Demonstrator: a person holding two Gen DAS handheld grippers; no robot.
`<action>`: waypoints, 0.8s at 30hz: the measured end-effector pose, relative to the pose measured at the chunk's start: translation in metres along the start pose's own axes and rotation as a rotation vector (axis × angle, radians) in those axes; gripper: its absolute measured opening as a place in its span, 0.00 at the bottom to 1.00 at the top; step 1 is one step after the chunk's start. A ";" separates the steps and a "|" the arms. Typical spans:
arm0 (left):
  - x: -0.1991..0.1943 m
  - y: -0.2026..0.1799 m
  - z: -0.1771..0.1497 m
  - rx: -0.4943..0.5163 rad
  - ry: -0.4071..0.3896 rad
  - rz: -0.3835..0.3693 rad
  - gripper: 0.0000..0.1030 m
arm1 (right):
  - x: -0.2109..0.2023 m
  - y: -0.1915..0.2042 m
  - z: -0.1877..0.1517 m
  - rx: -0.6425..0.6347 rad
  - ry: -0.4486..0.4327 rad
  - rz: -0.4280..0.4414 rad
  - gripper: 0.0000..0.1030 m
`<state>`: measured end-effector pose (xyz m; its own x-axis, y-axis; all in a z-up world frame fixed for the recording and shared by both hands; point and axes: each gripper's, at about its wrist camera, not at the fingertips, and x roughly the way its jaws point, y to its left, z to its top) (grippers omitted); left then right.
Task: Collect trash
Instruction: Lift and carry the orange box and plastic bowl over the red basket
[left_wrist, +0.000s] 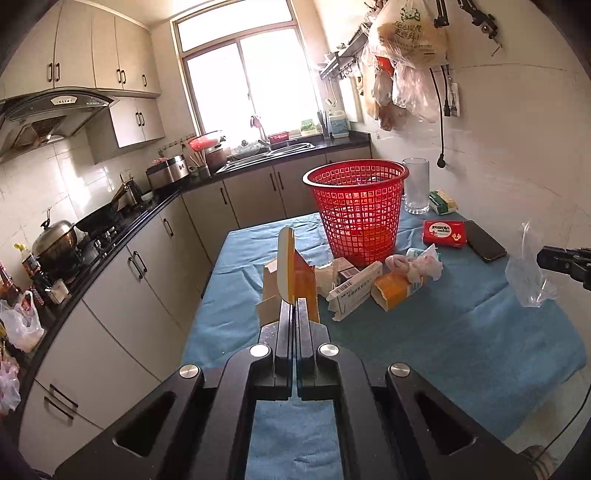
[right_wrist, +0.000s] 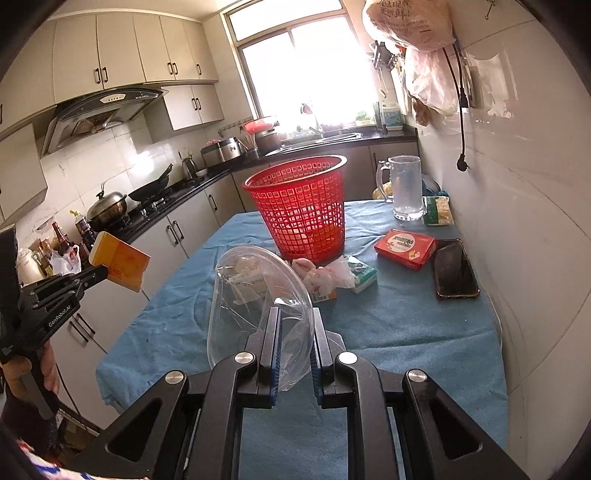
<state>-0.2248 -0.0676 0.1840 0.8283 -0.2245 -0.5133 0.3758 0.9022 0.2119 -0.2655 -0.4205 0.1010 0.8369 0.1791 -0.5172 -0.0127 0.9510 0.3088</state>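
Pinching a flat orange carton (left_wrist: 295, 273), the left tool (left_wrist: 294, 306) mirrors the right tool (right_wrist: 295, 317) clamping crinkly clear plastic (right_wrist: 255, 295).

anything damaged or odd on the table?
Yes. The orange carton beside the red basket lies on its side, torn open, amid crumpled tissue. The clear plastic container in the right gripper looks cracked.
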 end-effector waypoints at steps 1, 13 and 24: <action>0.001 0.001 0.001 -0.002 0.000 -0.001 0.00 | 0.001 0.001 0.002 0.000 0.001 0.001 0.14; 0.018 0.025 0.028 -0.066 0.004 -0.058 0.00 | 0.018 0.012 0.030 0.002 -0.015 0.028 0.14; 0.047 0.027 0.127 -0.072 -0.060 -0.207 0.00 | 0.040 0.013 0.097 0.048 -0.116 0.066 0.14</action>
<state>-0.1231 -0.1002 0.2717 0.7607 -0.4272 -0.4888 0.5115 0.8580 0.0462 -0.1792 -0.4255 0.1613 0.8926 0.2082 -0.3998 -0.0461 0.9245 0.3784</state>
